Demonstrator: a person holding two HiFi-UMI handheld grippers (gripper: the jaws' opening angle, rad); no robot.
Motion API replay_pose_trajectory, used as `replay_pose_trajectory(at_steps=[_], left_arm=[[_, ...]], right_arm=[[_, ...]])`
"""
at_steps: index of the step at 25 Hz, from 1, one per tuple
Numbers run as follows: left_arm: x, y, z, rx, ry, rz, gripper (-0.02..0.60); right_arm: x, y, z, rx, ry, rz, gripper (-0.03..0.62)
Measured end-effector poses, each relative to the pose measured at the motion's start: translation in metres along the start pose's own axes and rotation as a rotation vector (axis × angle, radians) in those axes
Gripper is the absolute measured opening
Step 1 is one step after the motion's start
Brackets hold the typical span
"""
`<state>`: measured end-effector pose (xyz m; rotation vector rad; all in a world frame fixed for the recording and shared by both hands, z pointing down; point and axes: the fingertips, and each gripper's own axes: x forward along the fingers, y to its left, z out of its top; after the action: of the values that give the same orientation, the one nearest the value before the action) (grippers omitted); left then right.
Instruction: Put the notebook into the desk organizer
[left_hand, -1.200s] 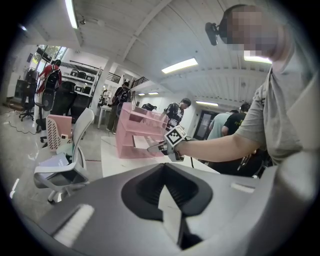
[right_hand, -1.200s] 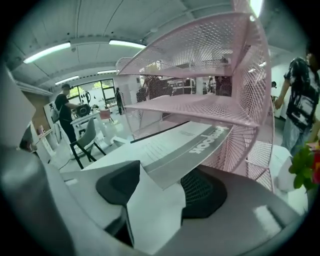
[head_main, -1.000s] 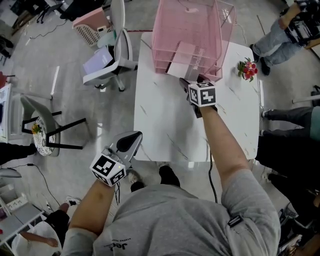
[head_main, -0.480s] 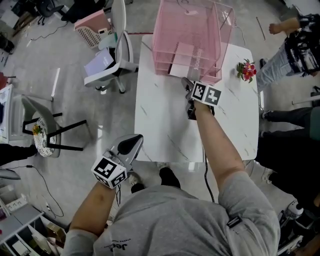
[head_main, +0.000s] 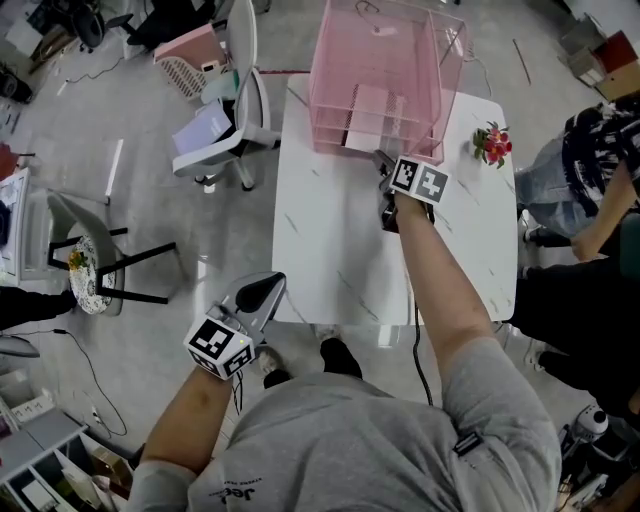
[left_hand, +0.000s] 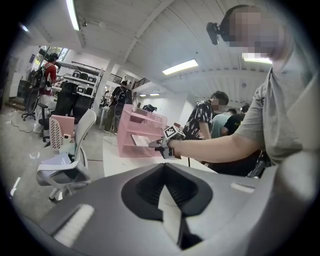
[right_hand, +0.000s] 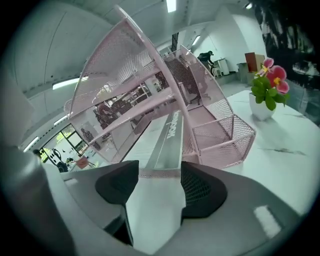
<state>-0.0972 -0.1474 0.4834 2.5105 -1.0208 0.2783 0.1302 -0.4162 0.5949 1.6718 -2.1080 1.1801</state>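
Observation:
A pink mesh desk organizer (head_main: 380, 70) stands at the far edge of the white table (head_main: 330, 240). A pale pink notebook (head_main: 362, 128) sticks out of its lowest tier, partly inside. My right gripper (head_main: 384, 166) is shut on the notebook's near end. In the right gripper view the notebook (right_hand: 167, 140) runs edge-on from between the jaws of the right gripper (right_hand: 159, 175) into the organizer (right_hand: 220, 130). My left gripper (head_main: 262, 290) hangs off the table's near left corner, shut and holding nothing. From the left gripper view, the organizer (left_hand: 132, 137) and notebook (left_hand: 141, 141) show far ahead.
A small pot of red flowers (head_main: 494, 140) stands on the table to the right of the organizer. A white office chair (head_main: 225, 110) is left of the table and a black-legged chair (head_main: 90, 250) further left. People (head_main: 590, 180) stand at the right.
My right gripper has rolled at the wrist and shifted slightly toward the organizer, carrying the notebook. The left gripper has stayed put. The person at the upper right has moved.

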Motion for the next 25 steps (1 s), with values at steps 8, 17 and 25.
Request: replay_pose_trajectory(at_steps=[8, 17, 25], left_arm=[[-0.016, 0.004, 0.015, -0.003, -0.055, 0.024, 0.058], [-0.062, 0.011, 0.040, 0.016, -0.141, 0.042, 0.058], [-0.172, 0.034, 0.059, 0.053, -0.223, 0.229, 0.058]], right_arm=[[-0.050, 0.037, -0.025, -0.028, -0.045, 0.182, 0.265], [-0.130, 0.147, -0.041, -0.256, -0.132, 0.441, 0.202], [-0.183, 0.287, -0.072, -0.469, -0.150, 0.649, 0.035]])
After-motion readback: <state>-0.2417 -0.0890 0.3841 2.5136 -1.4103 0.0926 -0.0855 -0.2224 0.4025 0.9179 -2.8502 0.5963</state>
